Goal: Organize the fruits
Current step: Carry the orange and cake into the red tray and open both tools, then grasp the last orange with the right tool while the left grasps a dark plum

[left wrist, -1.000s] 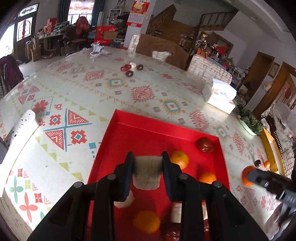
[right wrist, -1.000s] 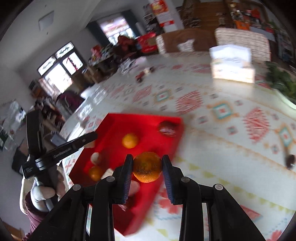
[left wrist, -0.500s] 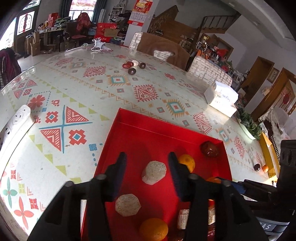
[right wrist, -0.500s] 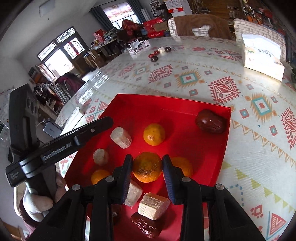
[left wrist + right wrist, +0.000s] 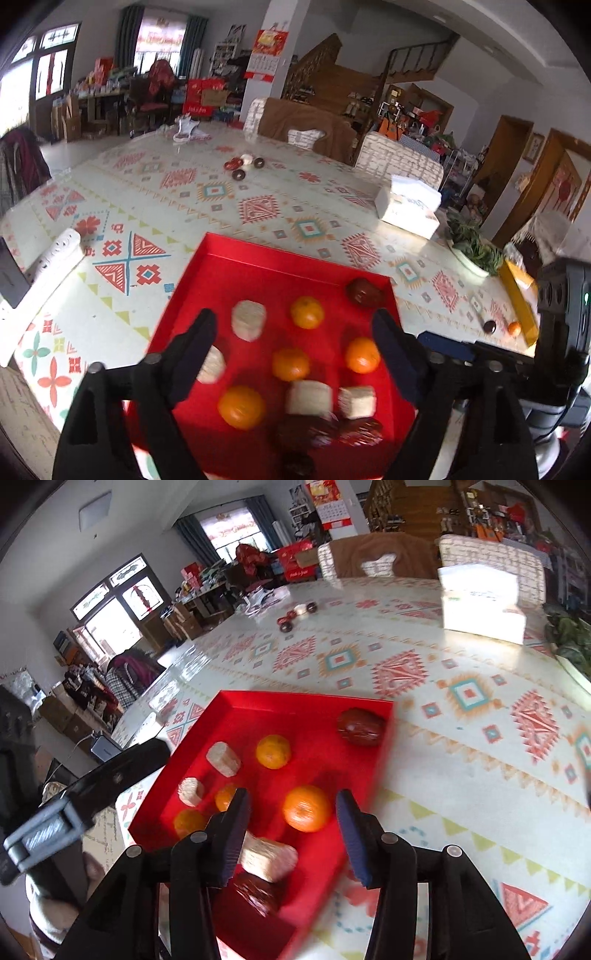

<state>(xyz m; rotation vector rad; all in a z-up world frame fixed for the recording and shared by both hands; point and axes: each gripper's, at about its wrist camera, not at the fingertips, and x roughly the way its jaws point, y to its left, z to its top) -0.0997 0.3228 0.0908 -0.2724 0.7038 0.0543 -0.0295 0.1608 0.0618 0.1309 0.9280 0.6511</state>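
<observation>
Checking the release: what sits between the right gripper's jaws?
An orange lying loose in the red tray, with clear gaps to both open jaws, seen in the right wrist view.

Daylight enters through curtained windows [image 5: 162, 40] behind a cluttered room, a wooden staircase [image 5: 332, 74], and brown doors [image 5: 511, 162].

A white tissue box [image 5: 408, 206] sits at right of the patterned counter [image 5: 258, 206], a white power strip [image 5: 40, 273] at left, a green plant [image 5: 474, 247] far right.

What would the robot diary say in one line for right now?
left gripper: open, empty, over red tray | right gripper: open, orange resting on tray between fingers | loose fruit on table: orange
</observation>
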